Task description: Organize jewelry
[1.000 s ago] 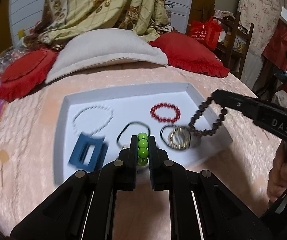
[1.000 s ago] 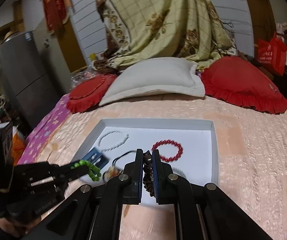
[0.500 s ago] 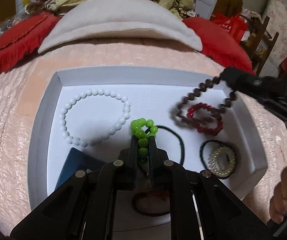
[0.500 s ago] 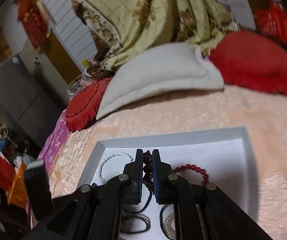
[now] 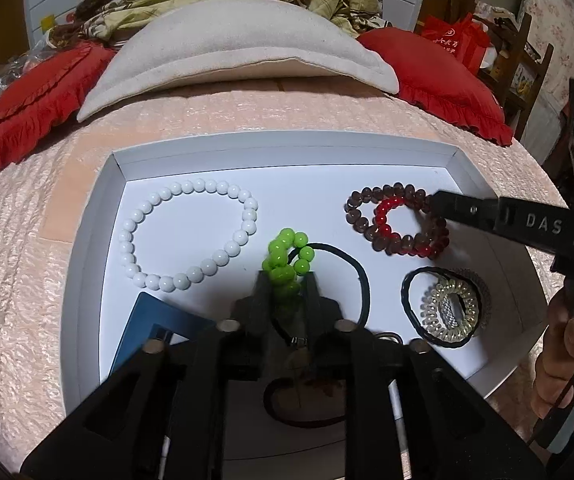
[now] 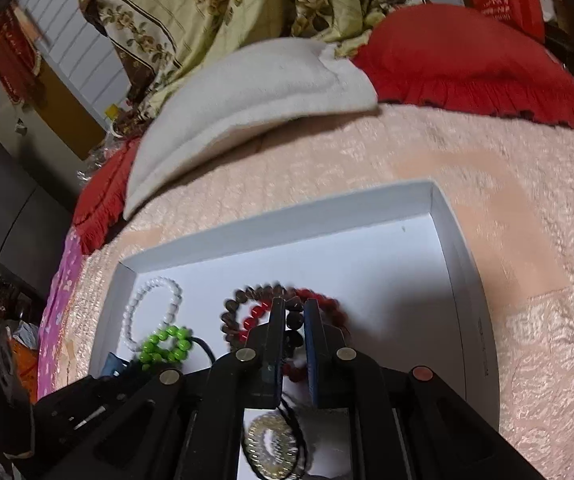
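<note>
A white tray (image 5: pixel 87 216) lies on the bed. My left gripper (image 5: pixel 286 276) holds a green bead bracelet (image 5: pixel 285 256) low over the tray floor, jaws slightly parted around the beads. My right gripper (image 6: pixel 294 312), seen from the side in the left wrist view (image 5: pixel 437 200), is shut on a brown bead bracelet (image 5: pixel 391 200) that rests over a red bead bracelet (image 5: pixel 387 216) in the tray's right half. A white bead bracelet (image 5: pixel 191 236) lies at the tray's left.
Also in the tray are black hair ties (image 5: pixel 351 268), a clear coil hair tie (image 5: pixel 451 312), a blue card (image 5: pixel 147 328) and a dark band (image 5: pixel 307 404). A white pillow (image 5: pixel 231 48) and red cushions (image 5: pixel 435 76) lie behind on the pink bedspread (image 5: pixel 19 280).
Both grippers have come down into the tray. The brown bracelet has been lowered onto the red one. The green bracelet has dropped to the tray floor and my left jaws have parted slightly.
</note>
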`<action>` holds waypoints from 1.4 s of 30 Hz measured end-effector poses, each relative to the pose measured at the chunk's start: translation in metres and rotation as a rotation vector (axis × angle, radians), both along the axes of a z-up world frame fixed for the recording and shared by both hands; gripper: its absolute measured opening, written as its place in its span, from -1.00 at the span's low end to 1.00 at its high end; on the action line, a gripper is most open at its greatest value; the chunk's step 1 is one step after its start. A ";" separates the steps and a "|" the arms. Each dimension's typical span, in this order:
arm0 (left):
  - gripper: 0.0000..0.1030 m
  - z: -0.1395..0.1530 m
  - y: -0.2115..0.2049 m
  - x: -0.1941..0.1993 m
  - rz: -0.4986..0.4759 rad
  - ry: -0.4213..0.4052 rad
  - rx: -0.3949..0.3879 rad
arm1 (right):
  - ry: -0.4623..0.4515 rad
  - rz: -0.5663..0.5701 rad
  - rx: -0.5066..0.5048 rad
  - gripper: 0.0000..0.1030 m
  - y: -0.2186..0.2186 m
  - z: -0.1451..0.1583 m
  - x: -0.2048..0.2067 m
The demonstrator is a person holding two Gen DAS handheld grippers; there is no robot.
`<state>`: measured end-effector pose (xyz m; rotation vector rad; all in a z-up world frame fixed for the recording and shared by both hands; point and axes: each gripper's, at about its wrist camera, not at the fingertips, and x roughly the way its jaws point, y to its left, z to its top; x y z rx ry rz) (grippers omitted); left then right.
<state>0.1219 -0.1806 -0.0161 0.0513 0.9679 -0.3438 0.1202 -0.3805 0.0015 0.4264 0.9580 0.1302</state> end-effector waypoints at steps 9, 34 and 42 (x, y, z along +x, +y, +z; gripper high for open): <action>0.10 0.013 -0.003 -0.011 -0.018 -0.064 0.017 | -0.017 -0.024 -0.039 -0.11 -0.004 0.006 -0.011; 0.99 0.083 0.053 -0.206 0.112 -0.371 0.180 | -0.176 0.083 -0.224 0.53 0.024 0.061 -0.220; 0.99 0.088 0.053 -0.186 0.178 -0.211 0.152 | -0.169 0.057 -0.243 0.59 0.026 0.059 -0.226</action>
